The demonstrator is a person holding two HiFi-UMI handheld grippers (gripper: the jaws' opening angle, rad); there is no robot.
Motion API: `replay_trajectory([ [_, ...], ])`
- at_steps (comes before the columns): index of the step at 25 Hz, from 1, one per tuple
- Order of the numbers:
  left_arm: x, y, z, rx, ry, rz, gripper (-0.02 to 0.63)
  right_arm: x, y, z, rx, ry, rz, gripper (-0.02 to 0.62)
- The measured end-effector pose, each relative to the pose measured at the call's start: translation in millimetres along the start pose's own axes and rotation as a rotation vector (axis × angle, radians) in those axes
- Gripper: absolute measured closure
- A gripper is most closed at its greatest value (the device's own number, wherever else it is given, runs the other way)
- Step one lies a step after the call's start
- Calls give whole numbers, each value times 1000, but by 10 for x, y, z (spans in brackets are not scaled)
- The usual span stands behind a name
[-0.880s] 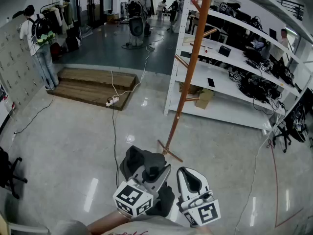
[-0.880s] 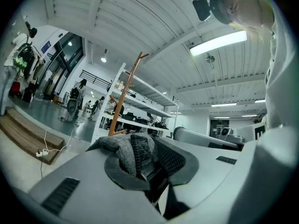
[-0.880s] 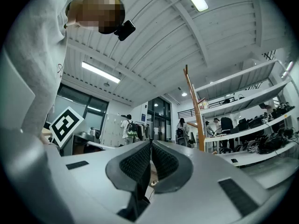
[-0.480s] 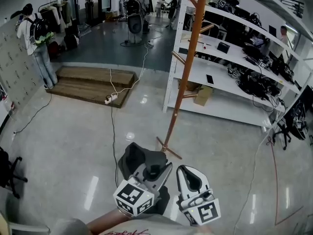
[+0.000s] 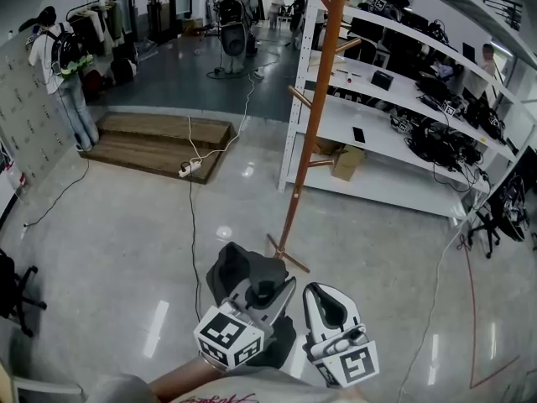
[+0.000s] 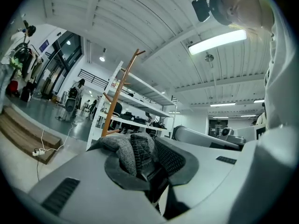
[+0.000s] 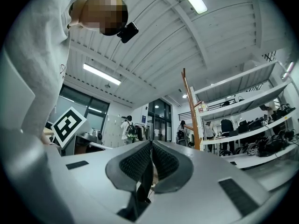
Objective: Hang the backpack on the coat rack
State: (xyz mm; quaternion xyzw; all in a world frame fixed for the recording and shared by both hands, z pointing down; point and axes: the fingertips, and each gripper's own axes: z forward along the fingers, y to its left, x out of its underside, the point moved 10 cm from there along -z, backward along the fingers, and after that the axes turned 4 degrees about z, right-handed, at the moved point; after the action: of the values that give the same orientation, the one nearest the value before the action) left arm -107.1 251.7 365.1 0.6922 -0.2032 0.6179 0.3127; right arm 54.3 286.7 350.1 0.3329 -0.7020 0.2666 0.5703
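Observation:
A dark grey backpack (image 5: 239,271) hangs low in the head view, below my left gripper (image 5: 267,290). In the left gripper view, that gripper (image 6: 142,158) is shut on a grey knit part of the backpack (image 6: 133,146). Close to its right, my right gripper (image 5: 325,302) is shut. Its pads (image 7: 161,161) meet in the right gripper view, with only a thin dark line between them. The coat rack (image 5: 315,133) is a tall orange wooden pole with side pegs. It stands on the floor just ahead of both grippers, and its foot (image 5: 285,254) is near the backpack.
White shelving (image 5: 394,107) full of electronics runs behind and to the right of the rack. A white cable (image 5: 195,217) trails across the glossy floor from a low wooden platform (image 5: 159,145). A person (image 5: 63,74) stands far left. An office chair (image 5: 13,296) sits at the left edge.
The coat rack has shifted slightly left and nearer in the head view as the person steps toward it. Both grippers and the backpack keep their places in the view.

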Motion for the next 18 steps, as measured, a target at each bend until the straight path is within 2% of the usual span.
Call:
replay_trajectory([
  [3, -3, -93, 113, 22, 3, 2, 531, -4, -93, -96, 17, -7, -2, 568],
  [10, -49, -359, 538, 107, -12, 21, 531, -166, -304, -361, 25, -106, -27, 568],
  [18, -120, -441, 972, 182, -19, 2, 531, -233, -599, -536, 77, -128, -31, 568],
])
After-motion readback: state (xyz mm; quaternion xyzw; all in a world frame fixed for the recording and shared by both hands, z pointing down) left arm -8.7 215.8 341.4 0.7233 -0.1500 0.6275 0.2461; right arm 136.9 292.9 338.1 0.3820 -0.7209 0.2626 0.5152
